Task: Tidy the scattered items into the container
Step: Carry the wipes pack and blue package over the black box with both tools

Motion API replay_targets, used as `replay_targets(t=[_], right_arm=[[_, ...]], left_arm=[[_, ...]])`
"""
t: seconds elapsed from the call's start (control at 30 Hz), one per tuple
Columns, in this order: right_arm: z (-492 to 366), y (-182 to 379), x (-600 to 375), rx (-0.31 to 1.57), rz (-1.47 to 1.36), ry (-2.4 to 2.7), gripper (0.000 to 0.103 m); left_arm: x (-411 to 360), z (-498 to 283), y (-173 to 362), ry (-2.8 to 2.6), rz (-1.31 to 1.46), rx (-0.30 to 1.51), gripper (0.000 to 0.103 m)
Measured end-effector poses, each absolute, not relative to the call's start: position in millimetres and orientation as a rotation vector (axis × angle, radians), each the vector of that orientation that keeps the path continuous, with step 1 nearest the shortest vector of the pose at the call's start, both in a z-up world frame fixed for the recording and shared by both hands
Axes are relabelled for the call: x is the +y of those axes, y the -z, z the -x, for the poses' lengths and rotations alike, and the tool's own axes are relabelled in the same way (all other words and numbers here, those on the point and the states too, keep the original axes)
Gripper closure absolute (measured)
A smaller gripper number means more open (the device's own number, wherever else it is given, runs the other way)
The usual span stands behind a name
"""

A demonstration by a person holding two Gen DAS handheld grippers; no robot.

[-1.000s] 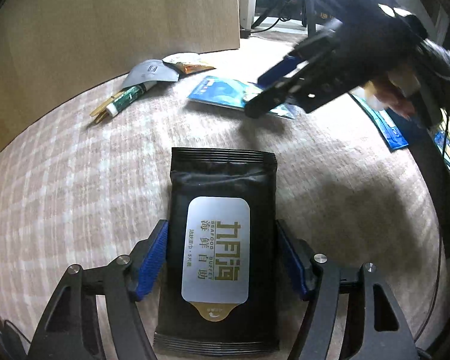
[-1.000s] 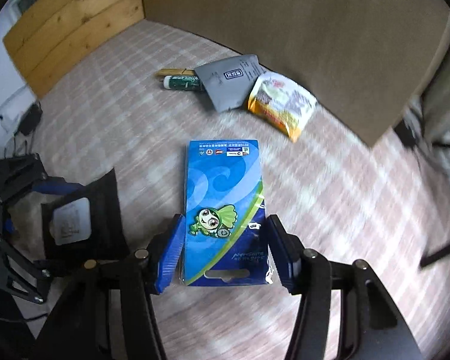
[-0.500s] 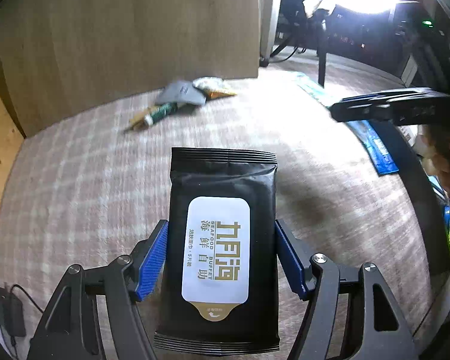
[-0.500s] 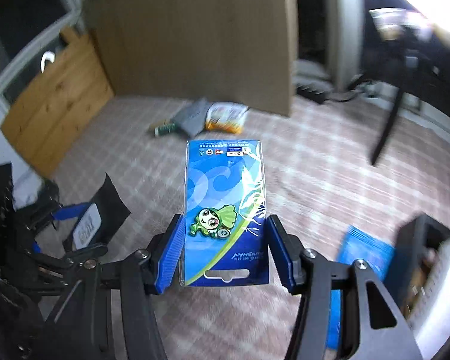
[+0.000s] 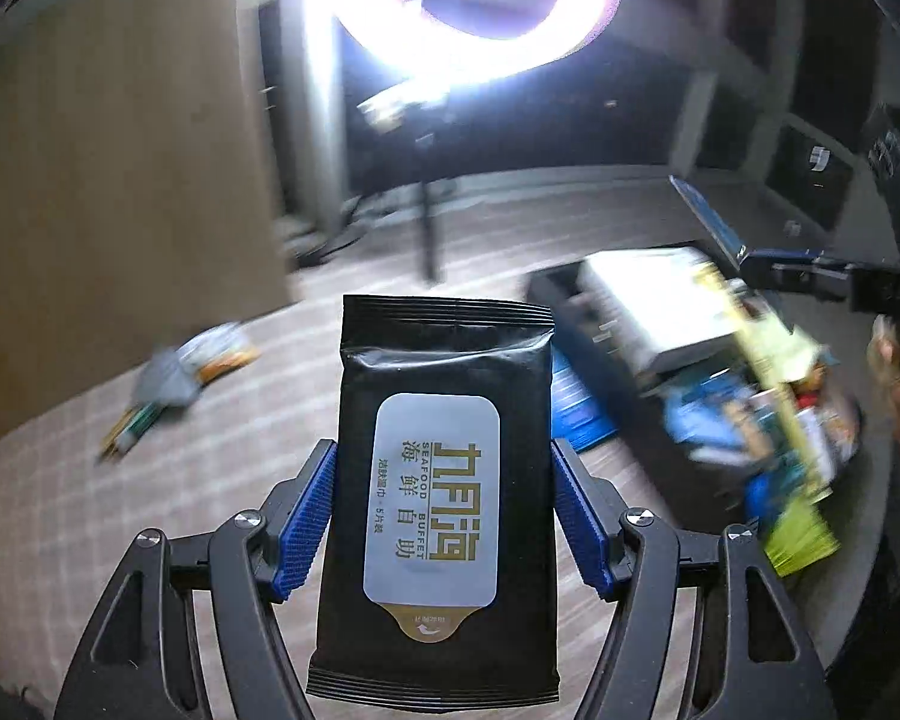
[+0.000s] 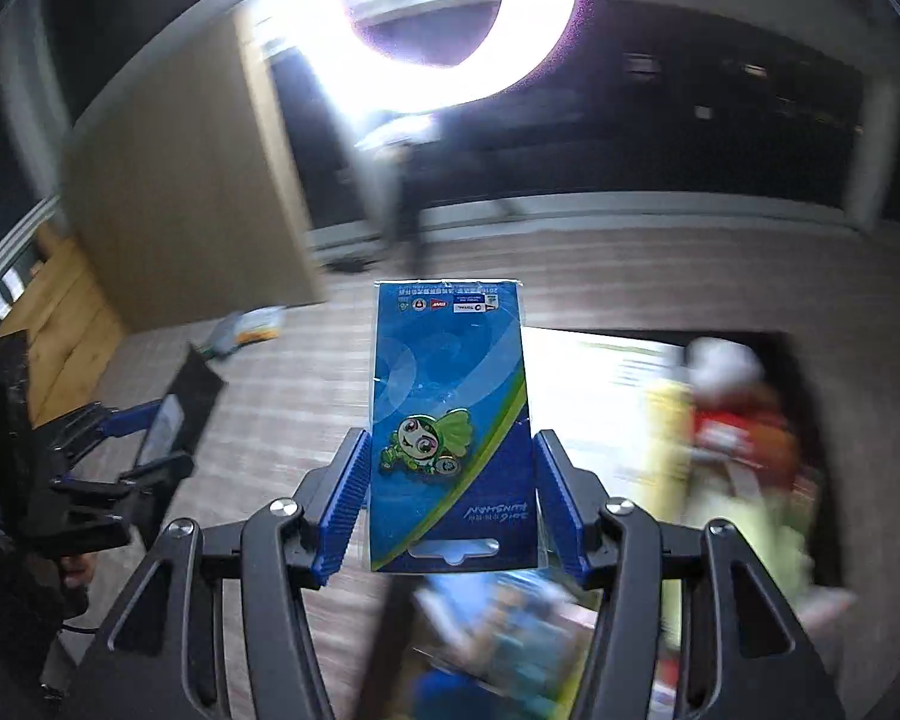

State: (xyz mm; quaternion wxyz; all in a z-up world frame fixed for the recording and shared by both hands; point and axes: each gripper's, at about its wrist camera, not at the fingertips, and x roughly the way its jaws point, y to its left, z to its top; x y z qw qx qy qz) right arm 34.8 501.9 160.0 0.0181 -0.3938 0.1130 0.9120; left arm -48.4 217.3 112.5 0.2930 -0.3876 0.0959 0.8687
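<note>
Clamping black wipes pack (image 5: 444, 480), left hand-held gripper (image 5: 444, 516); right (image 6: 450, 504) clamps blue card (image 6: 450, 420) above crowded container (image 6: 804, 420).

The container's contents (image 6: 732, 438) at right were smeared beyond reading (motion blur), the floor items (image 5: 174, 384) at left were mere streaks, and the wipes pack's (image 5: 438, 498) base lay behind the jaws.

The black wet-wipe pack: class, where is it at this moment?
The black wet-wipe pack is gripped in the left gripper, centre of the left wrist view, above the rug, left of the container.
</note>
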Motion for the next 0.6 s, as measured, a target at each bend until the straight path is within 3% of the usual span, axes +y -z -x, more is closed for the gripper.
replay_targets(t=[0.33, 0.6], right_arm=[[-96.1, -158.4, 600.5, 0.365, 1.138, -2.581, 0.05], [-99.3, -150.9, 622.0, 0.405, 1.126, -2.55, 0.049]], left_arm=[[338.2, 15.1, -130.0, -2.129, 0.896, 0.331, 0.037], [393.8, -3.5, -137.5, -2.056, 0.843, 0.343, 0.036]])
